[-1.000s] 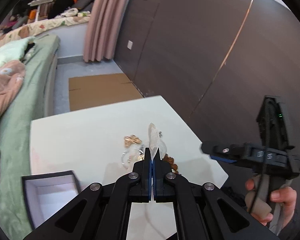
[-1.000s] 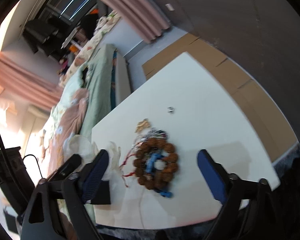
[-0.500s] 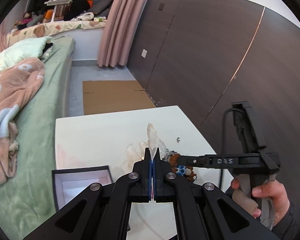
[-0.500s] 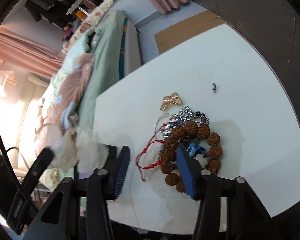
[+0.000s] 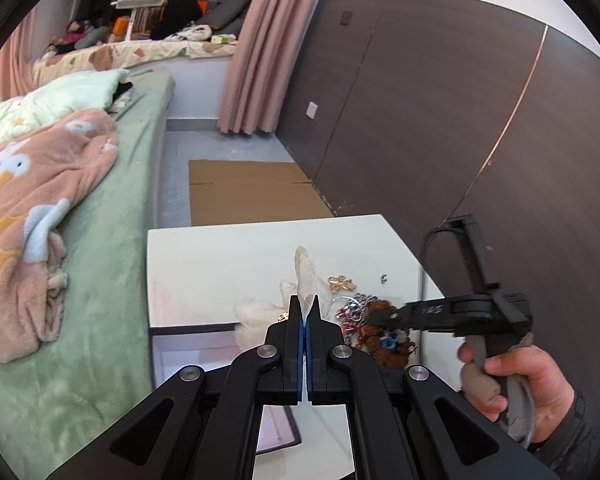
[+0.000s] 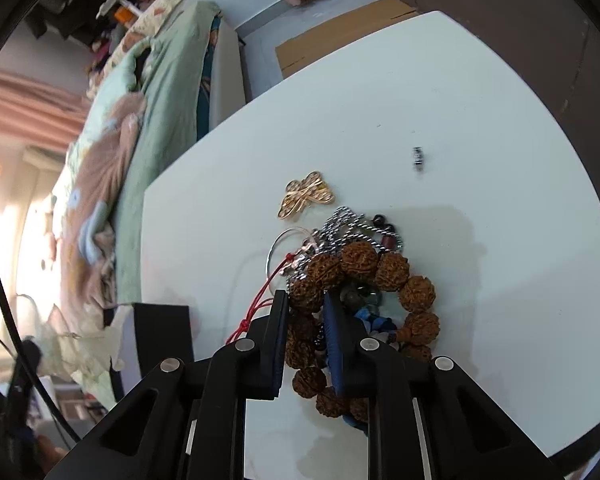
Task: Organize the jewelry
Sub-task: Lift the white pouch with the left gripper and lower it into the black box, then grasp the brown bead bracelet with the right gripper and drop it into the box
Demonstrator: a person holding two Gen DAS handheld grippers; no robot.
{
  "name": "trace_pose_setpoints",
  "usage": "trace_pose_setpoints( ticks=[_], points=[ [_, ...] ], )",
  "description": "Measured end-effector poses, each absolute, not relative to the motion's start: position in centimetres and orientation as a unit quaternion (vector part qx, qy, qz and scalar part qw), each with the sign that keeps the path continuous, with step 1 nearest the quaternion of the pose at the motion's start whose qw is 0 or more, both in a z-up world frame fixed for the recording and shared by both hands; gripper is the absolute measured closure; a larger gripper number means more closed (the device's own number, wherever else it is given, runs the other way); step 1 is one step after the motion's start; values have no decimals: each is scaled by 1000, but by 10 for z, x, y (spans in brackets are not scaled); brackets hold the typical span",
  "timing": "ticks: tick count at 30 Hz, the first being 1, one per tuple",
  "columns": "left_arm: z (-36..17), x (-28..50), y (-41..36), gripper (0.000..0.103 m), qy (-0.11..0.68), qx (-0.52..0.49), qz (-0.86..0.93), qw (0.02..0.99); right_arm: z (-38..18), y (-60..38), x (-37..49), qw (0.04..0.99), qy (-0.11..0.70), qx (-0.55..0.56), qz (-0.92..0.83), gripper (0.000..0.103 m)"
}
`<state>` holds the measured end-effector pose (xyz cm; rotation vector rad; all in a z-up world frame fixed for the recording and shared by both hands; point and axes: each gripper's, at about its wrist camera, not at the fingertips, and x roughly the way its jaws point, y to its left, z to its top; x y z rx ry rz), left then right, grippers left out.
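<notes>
My left gripper is shut on a translucent white gauze pouch and holds it up above the white table. A pile of jewelry lies on the table: a brown walnut-bead bracelet, silver chains, a red cord and a gold butterfly brooch. My right gripper has closed around the left side of the walnut-bead bracelet, its jaws still a bead's width apart. In the left wrist view the right gripper reaches into the pile.
An open black box with white lining stands at the table's near left. A small silver bead lies apart on the table. A green bed borders the table's left. A dark wall is on the right; cardboard lies on the floor.
My right gripper has dropped onto the jewelry pile and narrowed from wide open to closing around the walnut-bead bracelet. My left gripper still holds the pouch, and its view has shifted.
</notes>
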<state>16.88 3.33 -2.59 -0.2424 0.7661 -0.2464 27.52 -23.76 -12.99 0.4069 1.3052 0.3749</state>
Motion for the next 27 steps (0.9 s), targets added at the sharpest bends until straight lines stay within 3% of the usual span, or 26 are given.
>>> trace_pose_setpoints(
  ticks=[15, 18, 19, 21, 22, 23, 27],
  points=[
    [-38, 174, 52, 103, 397, -115, -70, 908, -90, -265, 240, 772, 520, 285, 228, 84],
    [-47, 178, 61, 99, 419, -146, -72, 893, -79, -263, 236, 775, 497, 297, 254, 84],
    [-48, 177, 63, 90, 421, -150, -67, 892, -75, -260, 235, 774, 489, 301, 267, 84],
    [-48, 175, 67, 60, 419, -154, -60, 893, -69, -254, 233, 772, 478, 305, 286, 84],
    [-47, 174, 69, 38, 414, -160, -59, 894, -66, -249, 232, 771, 473, 306, 297, 84],
    [-44, 171, 72, 30, 405, -169, -58, 897, -64, -244, 231, 770, 469, 307, 306, 84],
    [-37, 167, 80, 30, 390, -180, -49, 902, -57, -228, 227, 760, 458, 311, 340, 84]
  ],
)
